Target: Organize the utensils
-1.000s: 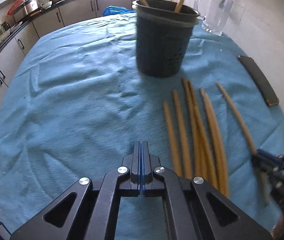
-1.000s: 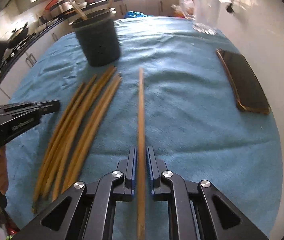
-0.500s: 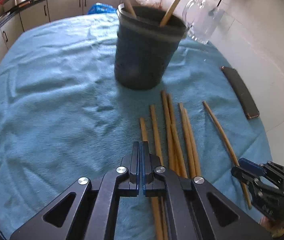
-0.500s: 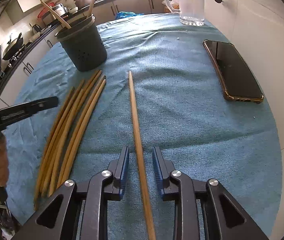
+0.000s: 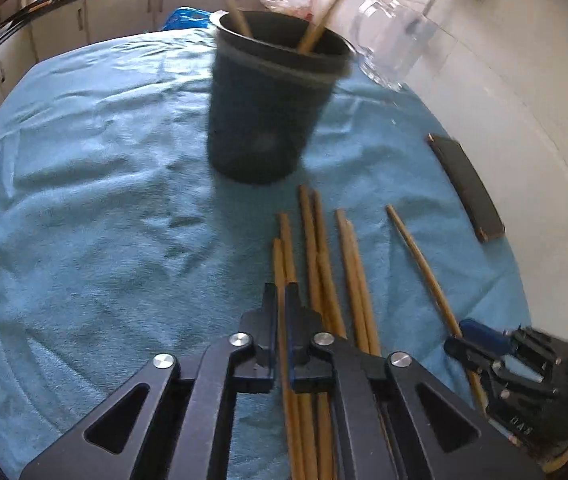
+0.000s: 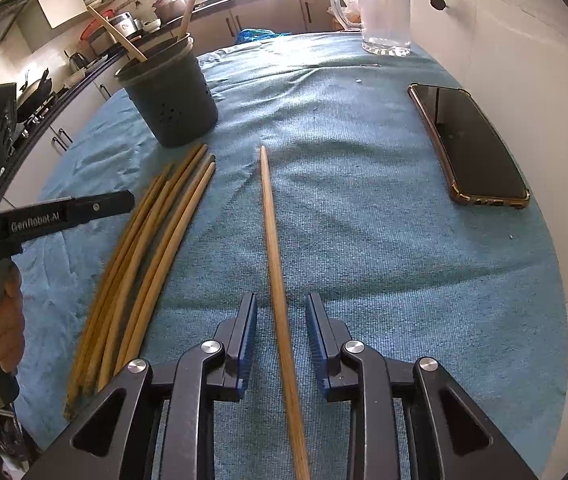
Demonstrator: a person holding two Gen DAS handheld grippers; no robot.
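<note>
My left gripper (image 5: 282, 304) has just opened a crack; its jaws sit narrowly astride the leftmost stick (image 5: 279, 268) of the chopstick bundle (image 6: 151, 240) on the blue cloth (image 6: 364, 240). My right gripper (image 6: 281, 320) stands parted, a lone chopstick (image 6: 273, 248) untouched between. Dark holder (image 6: 169, 100) beyond holds two sticks.
</note>
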